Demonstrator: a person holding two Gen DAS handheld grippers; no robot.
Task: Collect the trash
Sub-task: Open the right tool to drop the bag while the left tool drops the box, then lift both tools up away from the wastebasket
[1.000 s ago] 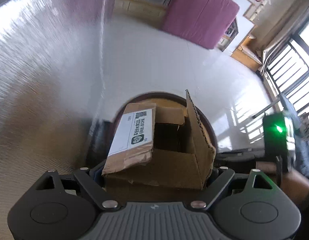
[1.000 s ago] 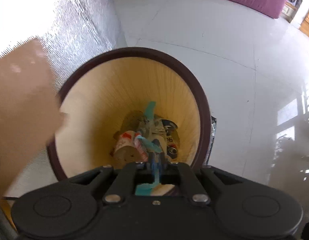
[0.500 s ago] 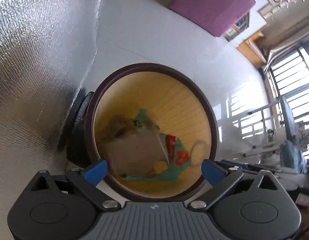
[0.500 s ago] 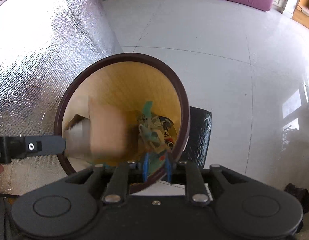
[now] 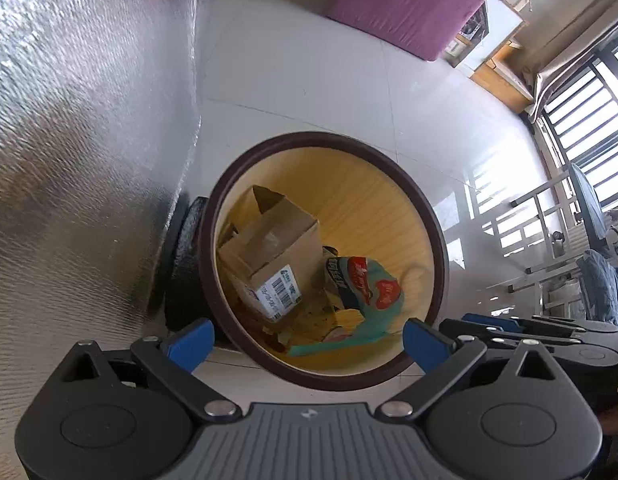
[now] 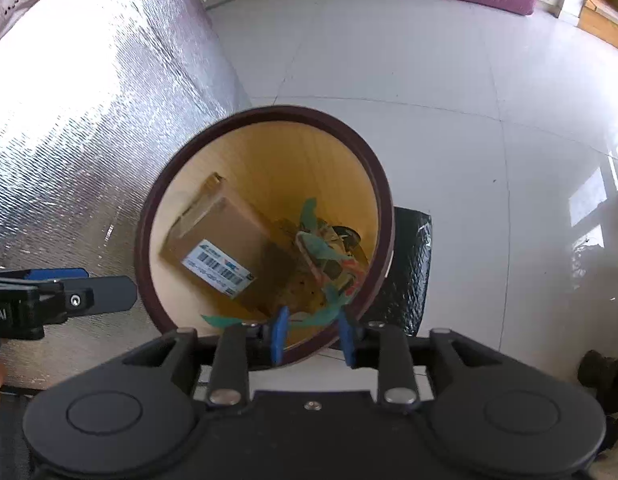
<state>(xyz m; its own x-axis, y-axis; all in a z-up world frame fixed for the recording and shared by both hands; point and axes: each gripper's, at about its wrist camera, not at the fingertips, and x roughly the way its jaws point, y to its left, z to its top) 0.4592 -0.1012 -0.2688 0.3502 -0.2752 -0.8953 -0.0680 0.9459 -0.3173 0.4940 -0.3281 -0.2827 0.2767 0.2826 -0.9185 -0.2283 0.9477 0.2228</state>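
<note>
A round wooden bin with a dark brown rim (image 5: 425,216) (image 6: 373,172) stands on the white floor. Inside lie a cardboard box with a barcode label (image 5: 273,248) (image 6: 225,244) and a teal and red snack wrapper (image 5: 365,288) (image 6: 321,248). My left gripper (image 5: 305,340) is wide open and empty above the bin's near edge. It also shows at the left of the right wrist view (image 6: 81,292). My right gripper (image 6: 311,336) is open with a narrow gap and empty, above the bin's near rim.
A silver foil-covered surface (image 5: 77,120) (image 6: 93,100) rises on the left beside the bin. A black bag (image 6: 409,264) (image 5: 185,264) lies by the bin's base. A purple mattress (image 5: 405,4) leans at the far wall. Window bars (image 5: 581,128) are at the right.
The left gripper opened and the cardboard box dropped into the bin. The right gripper let go of the teal wrapper, which now lies in the bin. Both grippers drew back slightly.
</note>
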